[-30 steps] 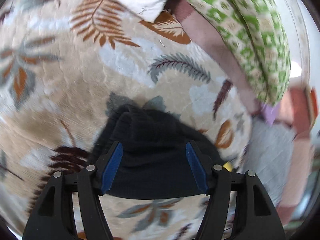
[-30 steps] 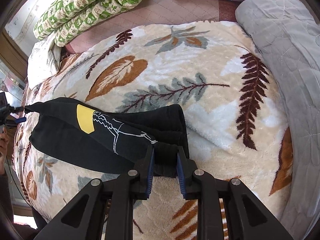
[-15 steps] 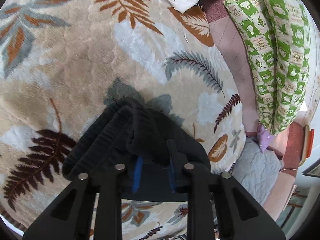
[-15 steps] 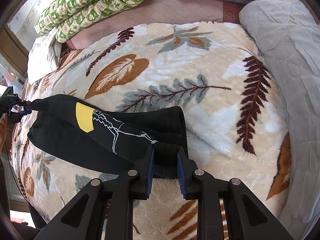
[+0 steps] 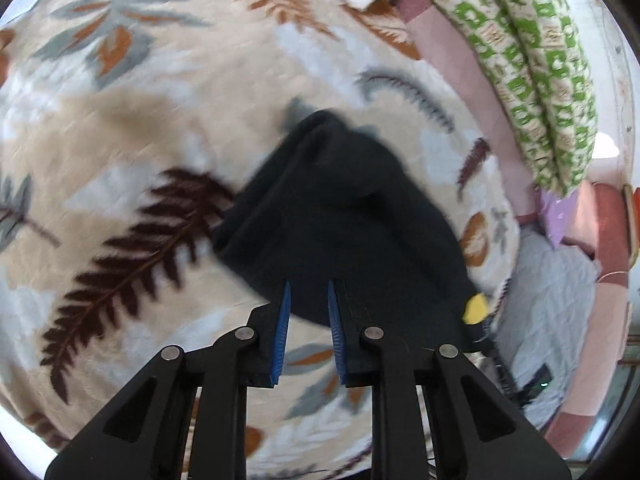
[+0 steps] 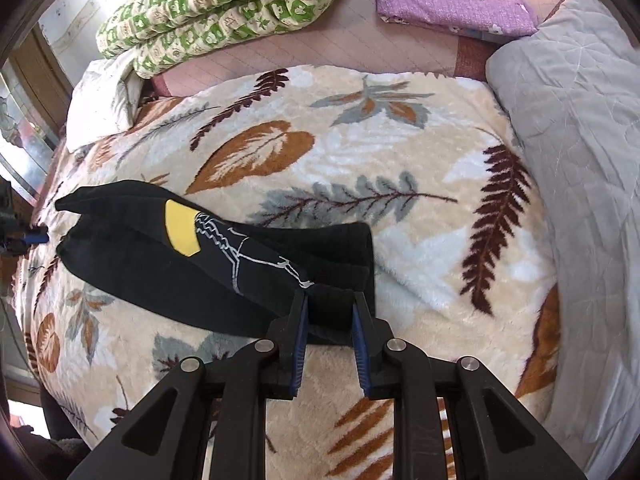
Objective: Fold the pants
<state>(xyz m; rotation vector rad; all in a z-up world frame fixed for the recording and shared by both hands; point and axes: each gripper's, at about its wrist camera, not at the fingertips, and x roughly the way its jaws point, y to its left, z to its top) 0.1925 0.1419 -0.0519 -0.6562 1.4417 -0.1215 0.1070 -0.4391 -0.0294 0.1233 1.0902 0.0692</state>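
Observation:
The black pants (image 6: 140, 272), with a yellow patch (image 6: 182, 232) and white line art, lie folded lengthwise across the leaf-print blanket (image 6: 360, 140). My right gripper (image 6: 330, 312) is shut on their near end, with thick black cloth bunched between the blue pads. At the far left edge of the right wrist view, my left gripper (image 6: 38, 236) sits at the other end. In the left wrist view, the left gripper (image 5: 308, 286) has narrow jaws that pinch an edge of the pants (image 5: 340, 208). The cloth rises in a peak ahead of it, and the picture is blurred by motion.
A green patterned quilt (image 6: 224, 12) and a purple folded cloth (image 6: 448, 0) lie at the head of the bed. A grey quilt (image 6: 580, 140) runs along the right side. A white pillow (image 6: 104, 100) lies at the far left.
My left gripper went from open around the pants' end to shut on it, then moved with the cloth across the blanket. The right gripper kept its hold and stayed put.

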